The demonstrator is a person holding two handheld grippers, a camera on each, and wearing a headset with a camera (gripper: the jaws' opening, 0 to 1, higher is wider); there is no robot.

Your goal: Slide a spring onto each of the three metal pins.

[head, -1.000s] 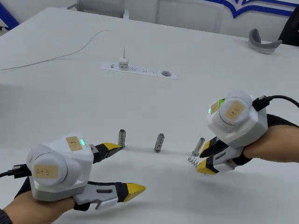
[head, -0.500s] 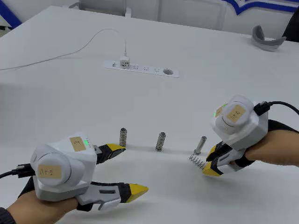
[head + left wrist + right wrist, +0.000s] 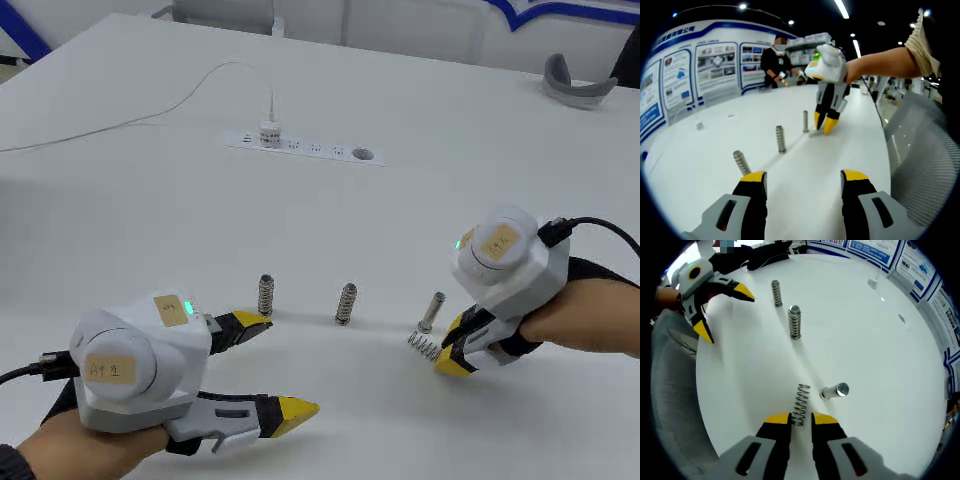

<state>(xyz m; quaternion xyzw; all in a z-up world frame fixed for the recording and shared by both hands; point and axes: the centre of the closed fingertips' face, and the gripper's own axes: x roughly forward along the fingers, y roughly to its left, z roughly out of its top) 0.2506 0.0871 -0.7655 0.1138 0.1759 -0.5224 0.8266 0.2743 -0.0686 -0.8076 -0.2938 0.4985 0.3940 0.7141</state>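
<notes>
Three metal pins stand in a row on the white table (image 3: 150, 220). The left pin (image 3: 265, 294) and the middle pin (image 3: 345, 303) each wear a spring. The right pin (image 3: 432, 312) is bare. My right gripper (image 3: 445, 362) is shut on the near end of a loose spring (image 3: 424, 345), which lies low just in front of the bare pin (image 3: 834, 391). In the right gripper view the spring (image 3: 800, 405) sticks out between the yellow tips of the right gripper (image 3: 800, 419). My left gripper (image 3: 275, 365) stands open near the left pin, holding nothing; its jaws are wide apart in its own view, left gripper (image 3: 804, 176).
A white power strip (image 3: 300, 148) with a plug (image 3: 268, 132) and cable lies further back on the table. A grey curved object (image 3: 578, 85) rests at the far right edge. A person stands by wall posters beyond the table in the left gripper view.
The right gripper's jaws look a little narrower on the spring, which stays low beside the bare pin. The left gripper has hardly moved. The head view has shifted slightly.
</notes>
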